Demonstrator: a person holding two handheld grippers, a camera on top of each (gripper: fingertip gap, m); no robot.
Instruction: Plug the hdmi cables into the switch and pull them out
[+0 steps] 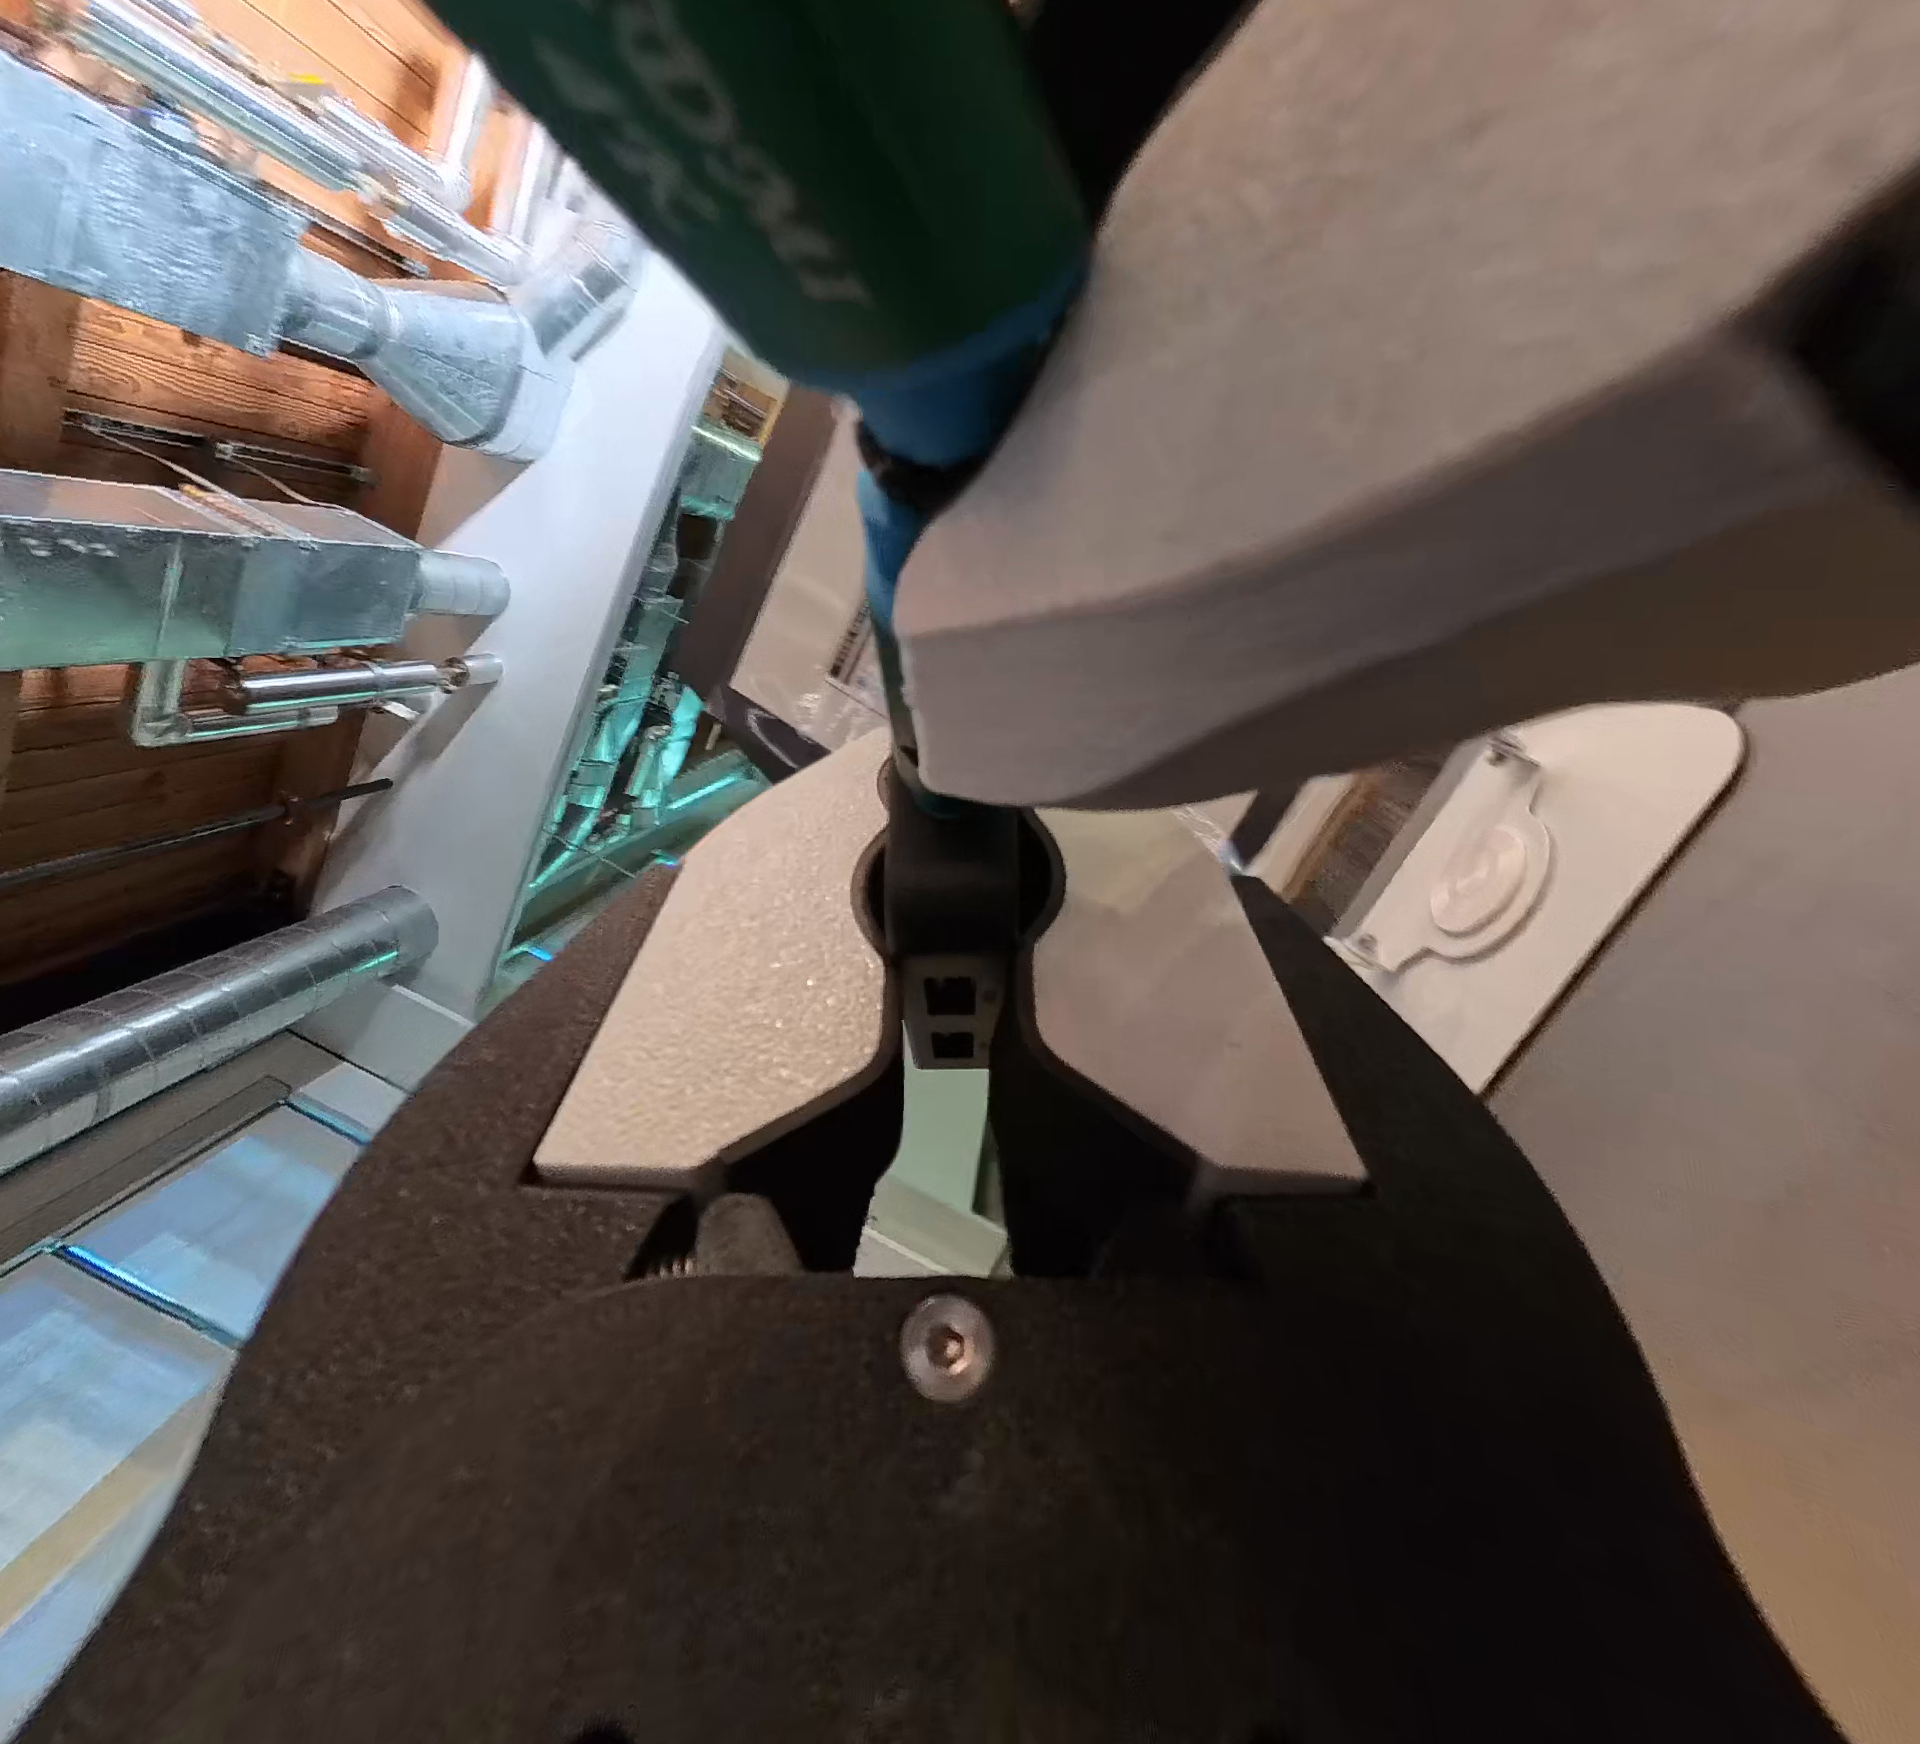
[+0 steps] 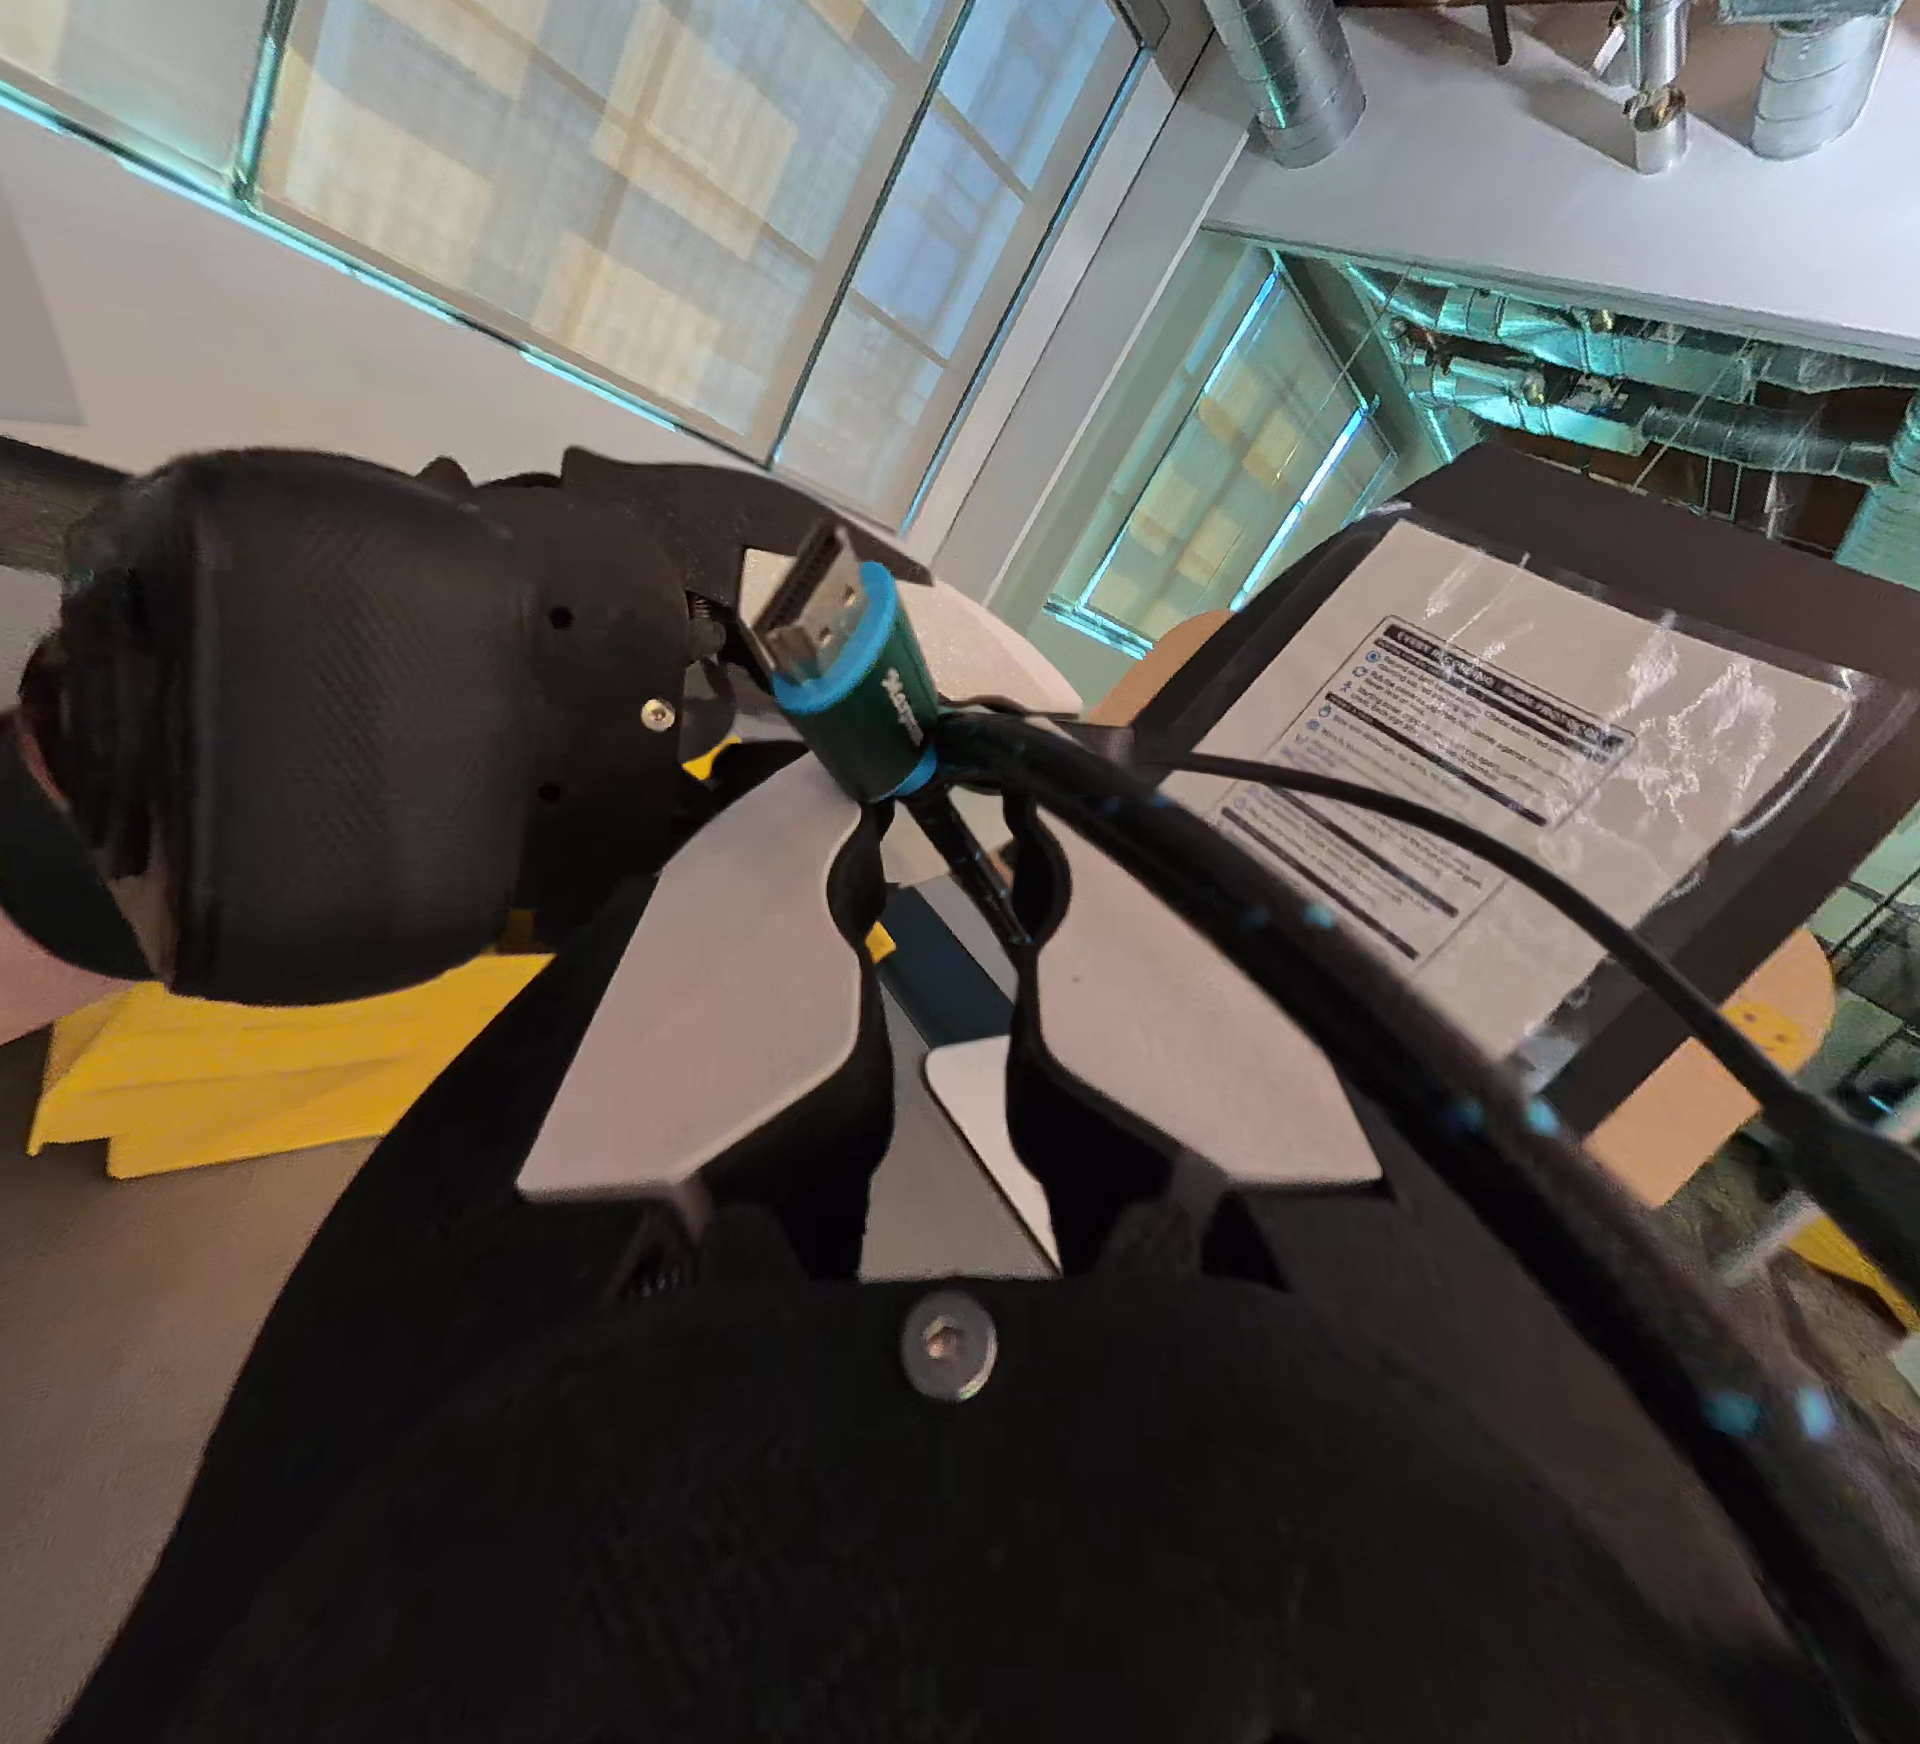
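Note:
A green hdmi plug (image 2: 847, 686) with blue rings and a bare metal tip sticks up from my right gripper (image 2: 951, 827). That gripper is shut on the black hdmi cable (image 2: 971, 863) just behind the plug. In the left wrist view the same plug (image 1: 748, 94) looms close at the top, and its cable runs down into my left gripper (image 1: 951, 873). The left jaws are closed on a black piece (image 1: 940, 915) at the cable's lower end. The right gripper's grey finger (image 1: 1351, 447) crosses above. A gloved hand holds the left gripper's housing (image 2: 364, 707). No switch is in view.
A thick black braided cable (image 2: 1351, 1019) and a thinner black cable (image 2: 1507, 863) trail off to the right. A black-framed printed sheet under plastic (image 2: 1558, 759) stands behind. A yellow object (image 2: 260, 1081) lies on the grey table (image 2: 125, 1382). Windows and ceiling ducts fill the background. One gripper's finger ends stand about 7 cm off the other's.

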